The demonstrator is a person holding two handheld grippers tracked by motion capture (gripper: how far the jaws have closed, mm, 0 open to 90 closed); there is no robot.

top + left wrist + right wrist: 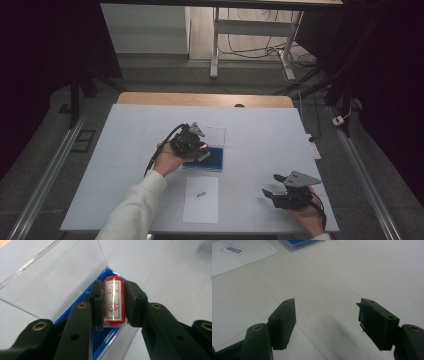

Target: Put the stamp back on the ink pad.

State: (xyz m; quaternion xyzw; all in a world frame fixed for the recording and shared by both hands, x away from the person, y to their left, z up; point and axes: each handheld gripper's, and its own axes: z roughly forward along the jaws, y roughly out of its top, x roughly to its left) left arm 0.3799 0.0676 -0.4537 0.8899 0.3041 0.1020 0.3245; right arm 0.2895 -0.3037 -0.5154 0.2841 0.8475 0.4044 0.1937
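Note:
A red cylindrical stamp (113,301) with red characters on its white face sits between the jaws of my left gripper (203,148), which is shut on it. The stamp hangs over a blue ink pad (101,338) in a clear case. The case's transparent lid (62,277) stands open behind the pad. In the high view the ink pad (214,159) lies at mid-table. My right gripper (270,184) rests near the table's front right, open, with nothing between its fingers (283,322).
A white sheet of paper (201,200) with a small printed label lies near the front edge, in front of the ink pad. The white table cover (260,140) spreads around it. Desk legs and cables stand on the floor beyond the table.

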